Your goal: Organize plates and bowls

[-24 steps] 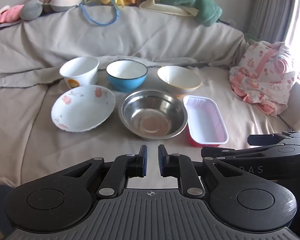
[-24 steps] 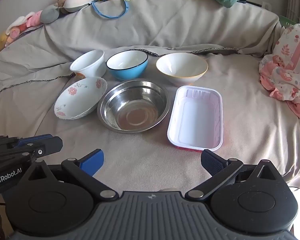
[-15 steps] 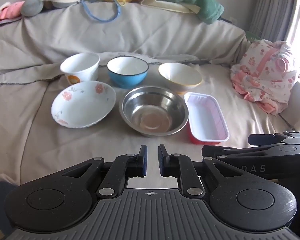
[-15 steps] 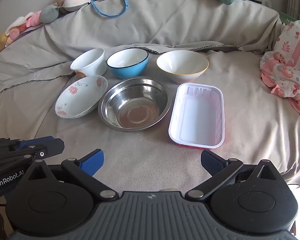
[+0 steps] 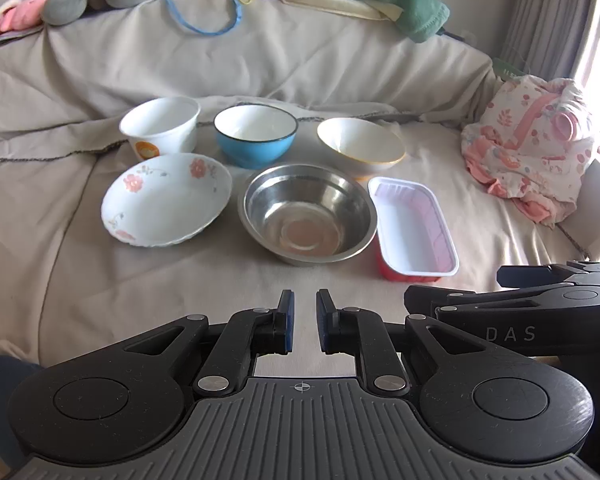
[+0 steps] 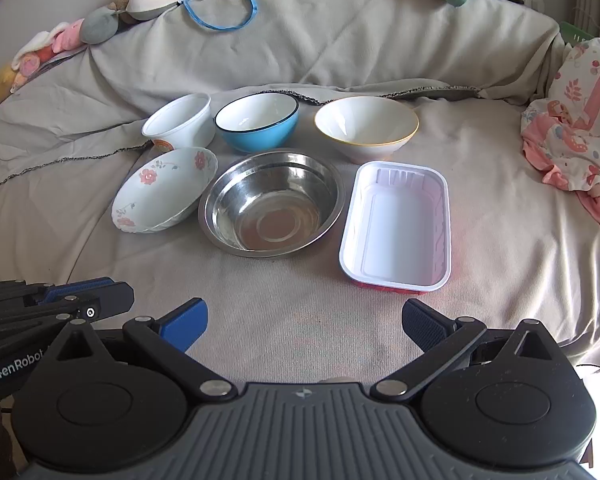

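Six dishes sit on the sheet-covered couch [image 6: 300, 328]; the left gripper [image 5: 302, 322] hovers nearly closed and empty, the right gripper [image 6: 304, 322] spread wide, empty.

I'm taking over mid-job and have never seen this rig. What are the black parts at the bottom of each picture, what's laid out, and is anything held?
Each picture comes from a camera on a hand-held gripper, looking along its fingers. Left gripper: shut, empty. Right gripper: wide open, empty. On the sheet-covered sofa sit a white cup-bowl, blue bowl, yellow-rimmed bowl, floral dish, steel bowl and plastic tray. Nothing is stacked yet.
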Demonstrator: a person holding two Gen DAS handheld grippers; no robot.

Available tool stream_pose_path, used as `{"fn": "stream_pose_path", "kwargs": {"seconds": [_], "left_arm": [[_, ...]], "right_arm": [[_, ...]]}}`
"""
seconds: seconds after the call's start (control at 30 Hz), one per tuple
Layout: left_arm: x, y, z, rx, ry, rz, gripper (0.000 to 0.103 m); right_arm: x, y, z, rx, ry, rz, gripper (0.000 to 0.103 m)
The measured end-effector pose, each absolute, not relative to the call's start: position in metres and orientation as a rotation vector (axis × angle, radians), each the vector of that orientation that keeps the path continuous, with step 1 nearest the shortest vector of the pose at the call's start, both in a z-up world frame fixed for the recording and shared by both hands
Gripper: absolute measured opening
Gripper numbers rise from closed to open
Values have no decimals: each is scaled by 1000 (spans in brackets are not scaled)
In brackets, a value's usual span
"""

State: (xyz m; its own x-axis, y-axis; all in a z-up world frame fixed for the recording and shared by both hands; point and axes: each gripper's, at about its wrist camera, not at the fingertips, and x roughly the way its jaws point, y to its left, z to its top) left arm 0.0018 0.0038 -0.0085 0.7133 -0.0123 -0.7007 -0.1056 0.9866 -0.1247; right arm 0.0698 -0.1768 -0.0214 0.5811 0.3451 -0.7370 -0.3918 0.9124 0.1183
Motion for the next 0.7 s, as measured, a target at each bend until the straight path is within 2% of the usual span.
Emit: {"fn": "stream_pose_path", "kwargs": {"seconds": [0.7], "left_arm": [[1, 2, -9, -162, 778, 53, 17]], "right_arm": [[69, -179, -22, -58, 857, 434, 103]]}}
